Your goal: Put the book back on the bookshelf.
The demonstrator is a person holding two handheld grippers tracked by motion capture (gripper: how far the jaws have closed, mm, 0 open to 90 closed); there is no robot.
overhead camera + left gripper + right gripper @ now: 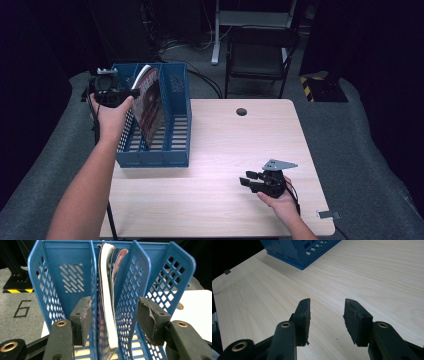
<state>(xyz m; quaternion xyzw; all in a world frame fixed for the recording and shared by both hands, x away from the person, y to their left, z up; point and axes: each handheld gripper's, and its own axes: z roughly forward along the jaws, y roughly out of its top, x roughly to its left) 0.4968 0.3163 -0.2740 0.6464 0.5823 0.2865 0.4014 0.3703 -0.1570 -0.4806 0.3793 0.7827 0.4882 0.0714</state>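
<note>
A blue file rack [176, 125] with three slots stands on the left part of the table. A book [150, 107] with a dark red cover stands tilted in its middle slot. My left gripper [131, 93] hovers at the rack's upper left, jaws pointing at the book's top. In the left gripper view the book's white page edge [108, 305] and a blue divider [130, 297] stand between the jaws of the left gripper [116, 320], and neither pad touches them. My right gripper [248, 178] rests low over the table's front right, and its jaws [327, 315] are open with nothing between them.
The wooden table [225, 145] has a round cable hole [241, 111] near its far edge and a small grey tag [328, 214] at its front right corner. A dark chair [260, 55] stands behind the table. Grey floor surrounds it.
</note>
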